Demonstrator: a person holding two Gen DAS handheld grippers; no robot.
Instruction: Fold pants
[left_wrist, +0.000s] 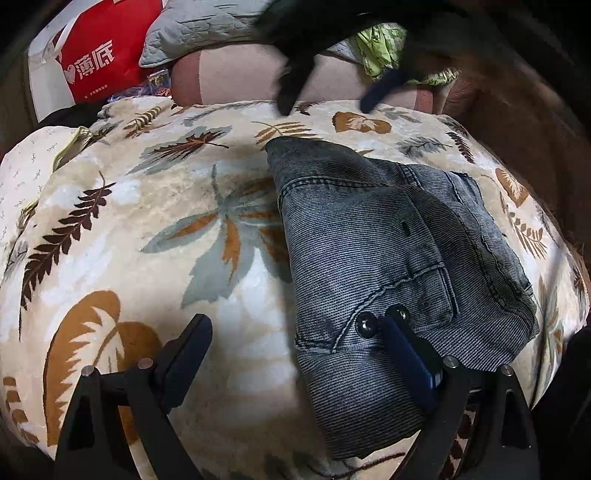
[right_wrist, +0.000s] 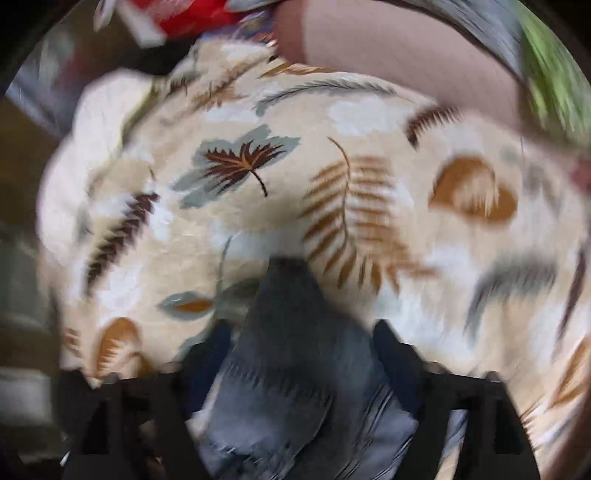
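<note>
While its two dark fingers stand spread wide with nothing between them, the left gripper (left_wrist: 297, 332) hovers low over the near end of the folded jeans (left_wrist: 388, 243), its right finger (left_wrist: 402, 347) lying over the denim just beside two metal rivet buttons (left_wrist: 382, 319) and its left finger (left_wrist: 192, 343) over the bare blanket. Those grey-blue jeans lie folded into a compact stack on a cream blanket (left_wrist: 147, 221) printed with brown, rust and grey-blue leaves, a stitched pocket edge and seams showing on top. At the far side of the blanket, in the left wrist view, the right gripper (left_wrist: 327, 105) hangs above the cloth as a blurred dark shape, its fingertips apart and clear of the jeans. From the right wrist view, heavily blurred, the right gripper (right_wrist: 299, 343) is also spread, and the far corner of the jeans (right_wrist: 295, 369) shows between and below its fingers; whether the fingers touch the denim cannot be told. Beyond the blanket sit a pinkish cushion (left_wrist: 236, 77), a grey quilted pillow (left_wrist: 195, 29), a red and white shopping bag (left_wrist: 96, 55) with white characters, and a crumpled lime-green cloth (left_wrist: 384, 48).
</note>
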